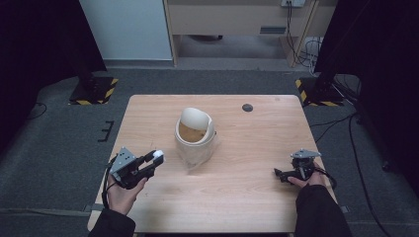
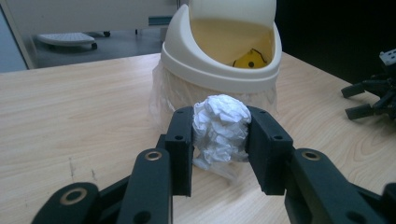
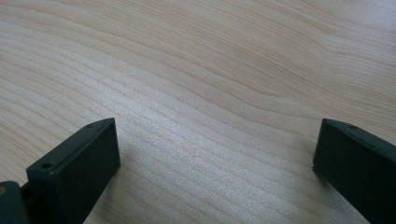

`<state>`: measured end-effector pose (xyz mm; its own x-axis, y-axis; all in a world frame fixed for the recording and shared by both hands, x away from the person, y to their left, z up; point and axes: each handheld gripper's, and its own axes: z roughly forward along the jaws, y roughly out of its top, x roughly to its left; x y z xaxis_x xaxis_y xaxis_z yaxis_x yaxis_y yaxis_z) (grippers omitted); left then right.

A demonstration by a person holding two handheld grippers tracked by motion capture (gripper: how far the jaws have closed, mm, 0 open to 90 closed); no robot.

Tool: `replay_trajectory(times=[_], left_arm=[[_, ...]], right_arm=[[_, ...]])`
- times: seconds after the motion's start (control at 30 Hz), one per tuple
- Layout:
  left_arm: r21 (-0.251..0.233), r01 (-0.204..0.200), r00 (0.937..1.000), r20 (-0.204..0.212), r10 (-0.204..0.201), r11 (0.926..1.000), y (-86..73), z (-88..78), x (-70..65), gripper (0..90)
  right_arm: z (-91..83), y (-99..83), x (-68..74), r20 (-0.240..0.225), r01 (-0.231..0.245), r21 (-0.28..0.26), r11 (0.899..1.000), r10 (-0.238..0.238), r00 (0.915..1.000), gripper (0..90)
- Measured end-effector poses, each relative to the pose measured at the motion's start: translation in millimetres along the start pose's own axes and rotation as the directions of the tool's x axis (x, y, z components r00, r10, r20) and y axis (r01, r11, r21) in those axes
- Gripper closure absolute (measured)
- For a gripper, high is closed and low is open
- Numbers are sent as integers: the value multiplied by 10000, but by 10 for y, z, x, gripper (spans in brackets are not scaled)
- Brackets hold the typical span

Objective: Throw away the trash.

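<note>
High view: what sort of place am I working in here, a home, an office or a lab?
Most likely a lab or recording room: a bare wooden table on grey carpet, black stands on hazard-striped bases, black curtains at both sides, and loose cables by the far wall.

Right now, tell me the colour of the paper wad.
White; the paper wad shows best in the left gripper view.

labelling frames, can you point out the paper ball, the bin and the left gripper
paper ball point(image 2: 219, 128), left gripper view, middle of the crumpled wad
bin point(image 1: 184, 140), high view, its rim
left gripper point(image 1: 157, 159), high view, between the fingers
</note>
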<state>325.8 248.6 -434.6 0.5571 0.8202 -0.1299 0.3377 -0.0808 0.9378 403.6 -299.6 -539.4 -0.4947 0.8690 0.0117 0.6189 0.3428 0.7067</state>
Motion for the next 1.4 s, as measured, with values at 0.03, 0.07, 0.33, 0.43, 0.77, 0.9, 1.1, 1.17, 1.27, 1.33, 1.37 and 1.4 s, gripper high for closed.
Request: replay_trajectory(times=[0.03,0.07,0.33,0.43,0.77,0.9,1.1,1.17,1.27,1.33,1.37,1.4], left_arm=[[-110,-7,10000,-42,6,9999,35,15,8,630],[-187,-2,10000,-59,1,9998,58,26,12,630],[-641,70,10000,14,-69,9979,221,166,-3,630],[-698,7,10000,80,-1,9976,253,212,-27,630],[-943,52,9998,189,-34,9955,353,284,-57,630],[-949,33,9996,270,-8,9955,387,338,-79,630],[-864,-2,9992,408,38,9963,409,462,-131,629],[-863,-10,9990,439,48,9963,414,499,-145,629],[-812,-33,9989,472,71,9967,420,566,-165,629],[-783,-63,9988,486,101,9969,425,617,-181,629],[-754,-99,9987,489,136,9971,426,632,-186,629],[-727,-132,9987,490,168,9973,425,653,-194,629]], right_arm=[[0,0,-1,-1,9,-3,10000,-9,10000,7],[0,0,-1,-1,8,-1,10000,-8,10000,7],[0,0,0,1,9,-1,10000,-9,10000,7],[0,0,0,1,9,-2,10000,-9,10000,7],[0,0,-1,0,11,-1,10000,-11,10000,7],[0,0,-1,1,13,-2,10000,-13,10000,7],[0,0,-1,1,12,-1,10000,-12,10000,7],[0,0,-1,1,13,-1,10000,-13,10000,7],[0,0,-1,-1,12,-2,10000,-12,10000,7],[0,0,-1,0,11,-2,10000,-11,10000,7],[0,0,0,0,9,0,10000,-9,10000,7],[0,0,-1,0,11,-2,10000,-11,10000,7]])
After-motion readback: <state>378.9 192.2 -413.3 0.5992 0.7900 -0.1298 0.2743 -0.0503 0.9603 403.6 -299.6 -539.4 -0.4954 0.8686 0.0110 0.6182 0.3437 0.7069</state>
